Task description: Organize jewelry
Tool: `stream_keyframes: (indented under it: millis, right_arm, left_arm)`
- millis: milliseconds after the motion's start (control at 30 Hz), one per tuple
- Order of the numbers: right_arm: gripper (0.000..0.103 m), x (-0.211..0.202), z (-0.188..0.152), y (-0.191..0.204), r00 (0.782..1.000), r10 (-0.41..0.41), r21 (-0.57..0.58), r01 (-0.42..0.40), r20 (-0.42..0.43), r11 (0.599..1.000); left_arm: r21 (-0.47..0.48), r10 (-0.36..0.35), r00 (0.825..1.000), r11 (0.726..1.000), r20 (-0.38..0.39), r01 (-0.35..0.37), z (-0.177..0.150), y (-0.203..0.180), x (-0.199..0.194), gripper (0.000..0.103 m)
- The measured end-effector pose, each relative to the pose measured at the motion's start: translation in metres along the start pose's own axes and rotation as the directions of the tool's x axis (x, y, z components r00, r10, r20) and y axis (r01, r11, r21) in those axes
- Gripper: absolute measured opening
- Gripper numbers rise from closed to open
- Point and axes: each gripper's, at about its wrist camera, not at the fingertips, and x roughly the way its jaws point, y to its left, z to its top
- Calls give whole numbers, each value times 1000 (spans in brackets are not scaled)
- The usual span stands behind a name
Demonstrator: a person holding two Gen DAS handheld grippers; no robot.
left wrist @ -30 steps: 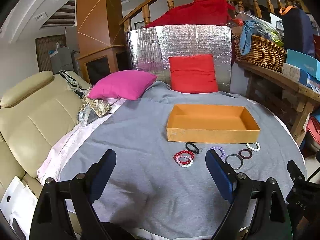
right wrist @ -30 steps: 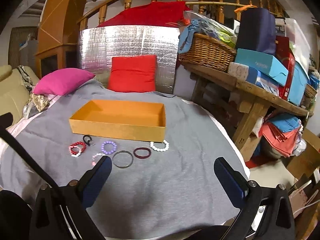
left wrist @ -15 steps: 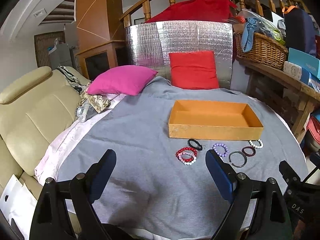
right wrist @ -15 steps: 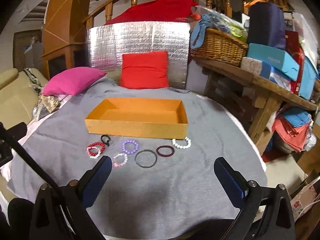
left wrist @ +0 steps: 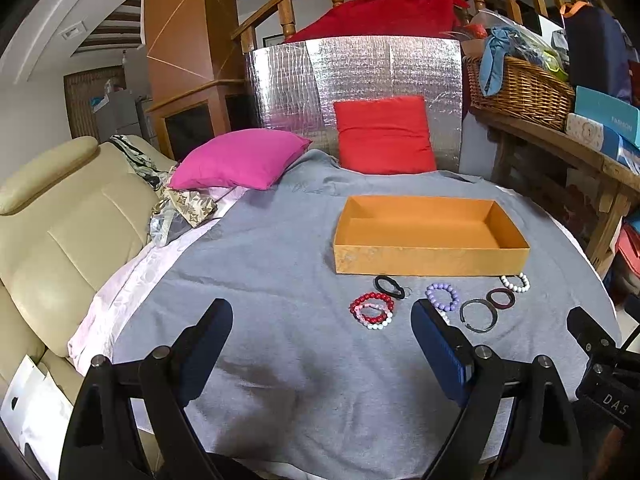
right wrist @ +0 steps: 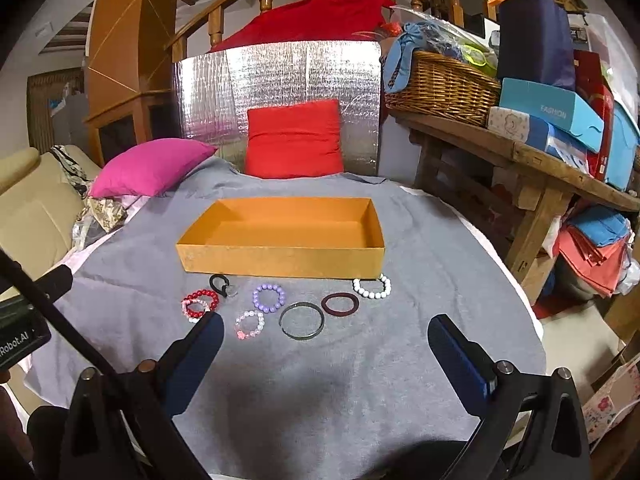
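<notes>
A: While both grippers hang empty over the grey cloth (right wrist: 420, 248), which is nearer the jewelry?

B: The right gripper (right wrist: 323, 332), I'd judge. Its fingers stand wide apart with nothing between them, and in its view the row lies at about 11 to 12 o'clock, just ahead of the tips. The dark thin bangle (right wrist: 301, 320) sits nearly dead centre between the fingers.

A: And the left gripper (left wrist: 322, 320)?

B: Also spread wide, empty. From its view the red beads (left wrist: 371, 303) lie at 12 to 1 o'clock, just past the tips; the rest trail off toward 2 o'clock, beyond its right finger (left wrist: 436, 344).

A: How does the row run?

B: Crosswise to both grippers, along the near long wall of the box (right wrist: 280, 258). From the right view, 9 to 3 o'clock: red beads (right wrist: 199, 303), black ring (right wrist: 219, 283), purple beads (right wrist: 269, 298), pink beads (right wrist: 249, 324), bangle, maroon ring (right wrist: 340, 303), white beads (right wrist: 372, 286), the last just beside the box's corner.

A: Is anything in the box?

B: Nothing; every piece lies flat on the cloth. Whichever piece goes first, the carry is probably short, straight on toward 12 o'clock and over that wall.
</notes>
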Motion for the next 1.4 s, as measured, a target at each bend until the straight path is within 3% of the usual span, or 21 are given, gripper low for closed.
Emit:
stream_keyframes:
  millis: [467, 867, 1000, 1200, 1333, 1400]
  right_arm:
    - [103, 22, -3, -9, 999, 5, 24, -4, -37, 1000]
    - [103, 62, -2, -18, 997, 6, 32, -3, -80, 999]
    - [103, 83, -7, -32, 994, 45, 40, -41, -104, 998]
    - [103, 138, -9, -79, 973, 78, 110, -55, -219, 992]
    - [96, 175, -1, -102, 956, 121, 205, -66, -267, 977]
    - [81, 193, 3, -106, 952, 127, 226, -63, -280, 972]
  left_arm:
    - [19, -13, 999, 1000, -31, 14, -1, -10, 24, 91]
    - [48, -21, 997, 999, -78, 25, -6, -23, 68, 91]
    - [59, -65, 992, 996, -109, 71, -12, -27, 95, 91]
    - [91, -146, 976, 983, -160, 162, -19, -32, 148, 91]
    - [40, -231, 951, 969, -204, 244, -16, -23, 182, 91]
    - [15, -218, 950, 974, -223, 227, -19, -16, 195, 91]
